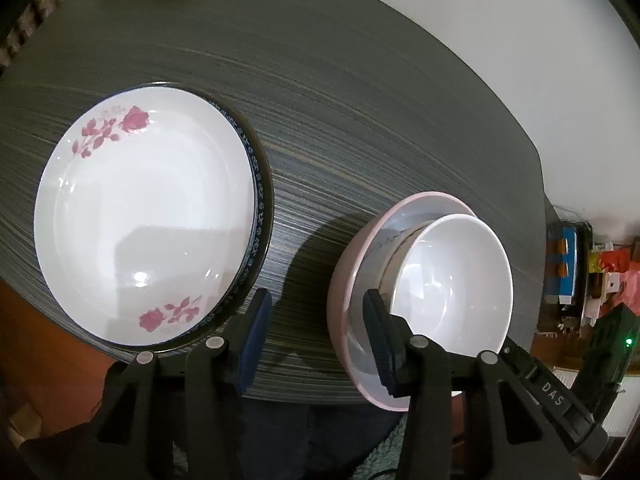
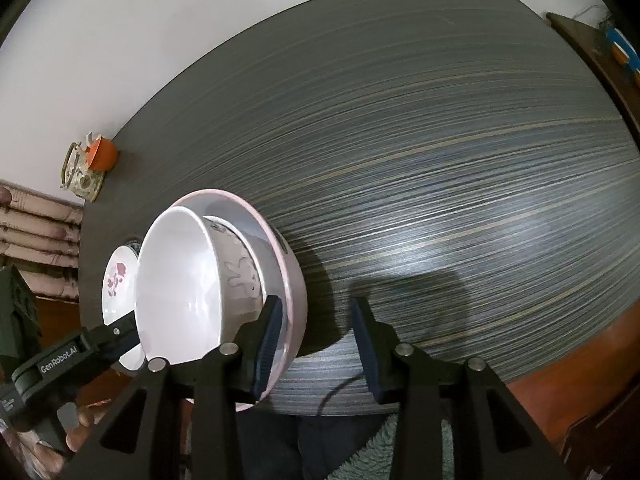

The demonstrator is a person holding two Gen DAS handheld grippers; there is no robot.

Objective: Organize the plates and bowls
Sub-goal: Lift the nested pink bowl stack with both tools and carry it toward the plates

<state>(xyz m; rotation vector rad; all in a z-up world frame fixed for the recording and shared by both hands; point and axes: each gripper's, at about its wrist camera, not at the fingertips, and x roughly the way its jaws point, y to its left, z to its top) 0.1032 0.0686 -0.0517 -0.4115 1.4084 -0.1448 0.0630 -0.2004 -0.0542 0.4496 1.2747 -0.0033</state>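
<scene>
Right gripper [image 2: 316,336] jaws apart, straddling rim of pink bowl [image 2: 290,276]: left pad inside bowl, right pad outside over table [image 2: 440,160], no squeeze visible. White bowl [image 2: 180,288] nested in pink one. Flowered plate [image 2: 116,280] behind, partly hidden. Left gripper [image 2: 120,330] at white bowl's far side. Orange item [image 2: 102,154] at table's far corner.

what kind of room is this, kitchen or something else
Probably a home dining area: a dark wood-grain table holds a rose-patterned plate and nested bowls, with a cluttered shelf beside it.
</scene>
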